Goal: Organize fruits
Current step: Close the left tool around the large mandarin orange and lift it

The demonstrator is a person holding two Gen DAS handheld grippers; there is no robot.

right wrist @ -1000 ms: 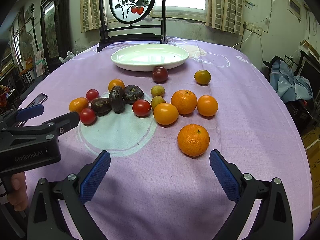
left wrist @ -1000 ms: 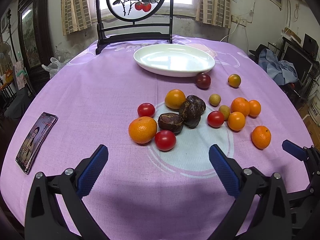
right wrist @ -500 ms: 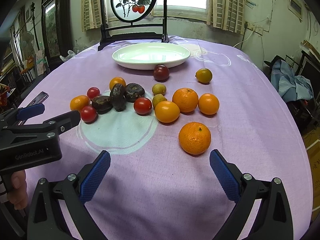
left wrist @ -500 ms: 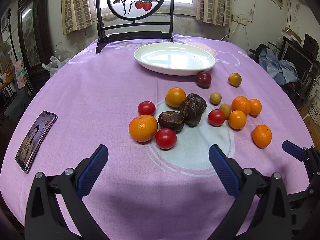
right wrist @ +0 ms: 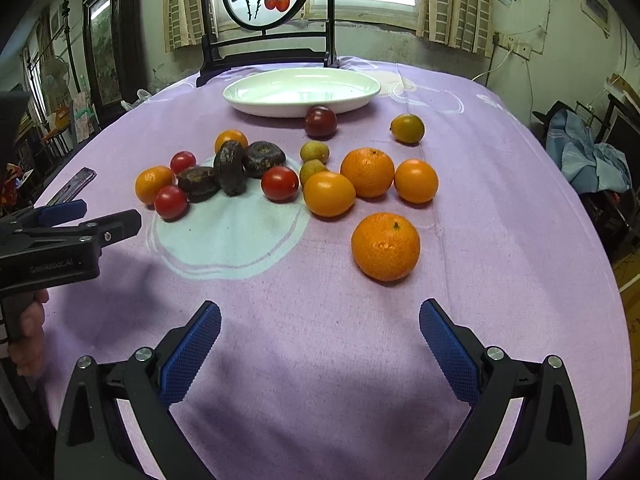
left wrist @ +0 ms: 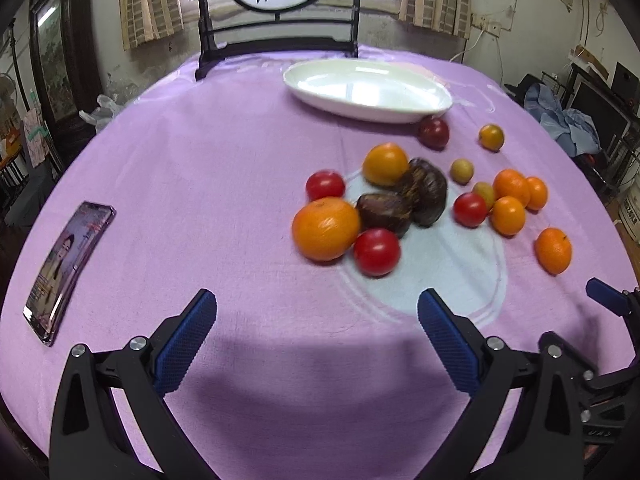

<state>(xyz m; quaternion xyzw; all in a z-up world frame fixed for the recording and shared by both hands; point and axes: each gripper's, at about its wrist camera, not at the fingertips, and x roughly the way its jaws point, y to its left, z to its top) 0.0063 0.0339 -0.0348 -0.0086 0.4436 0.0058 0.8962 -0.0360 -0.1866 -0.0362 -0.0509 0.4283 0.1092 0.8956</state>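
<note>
Left wrist view: our left gripper [left wrist: 316, 322] hangs over the purple cloth [left wrist: 208, 184] w/ jaws spread wide, nothing btwn them. Just ahead sit a big orange [left wrist: 325, 228] and a red tomato [left wrist: 376, 251], touching; dark fruits [left wrist: 422, 194] behind. White plate [left wrist: 316, 80] far ahead, phone [left wrist: 66, 268] off to the left.

Right wrist view: our right gripper [right wrist: 320, 326] also gapes, nothing held. Closest fruit, an orange [right wrist: 385, 246], lies ahead-right; other fruits scattered beyond, plate [right wrist: 244, 98] at the far side.
</note>
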